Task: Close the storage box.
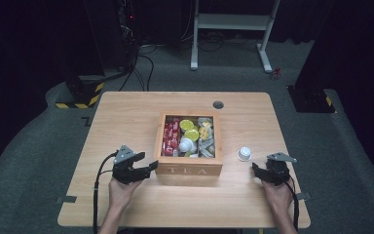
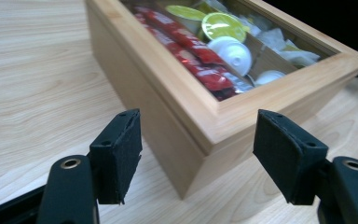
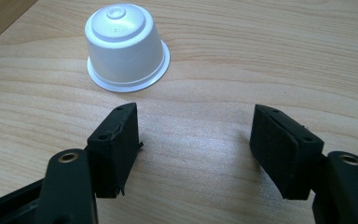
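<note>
High view first, and we take the wooden tea box (image 1: pixel 189 169) at the middle of the table (image 1: pixel 126 112) as our landmark: its lid is shut, and through the clear pane we see red packets (image 1: pixel 170 137) along the left side, yellow-topped capsules (image 1: pixel 189 128) toward the back, a white capsule (image 1: pixel 186 145) near the middle and pale sachets (image 1: pixel 206 139) on the right. Our left gripper (image 1: pixel 152 166) sits just beside the box's front left corner, and in the left gripper view that corner (image 2: pixel 200 149) stands between the two black pads (image 2: pixel 117 154), with a clear gap on each side, so we are holding nothing; the jaws stand wide. Over to the right of the box, a lone white capsule (image 1: pixel 244 153) stands upside down on its rim on the bare wood, apart from the box wall. Our right gripper (image 1: pixel 257 171) hovers a little nearer to us than that capsule and farther from the box, and in the right gripper view the capsule (image 3: pixel 123 44) lies ahead of the left pad (image 3: pixel 116 147), outside the jaws, which gape wide over empty tabletop.
</note>
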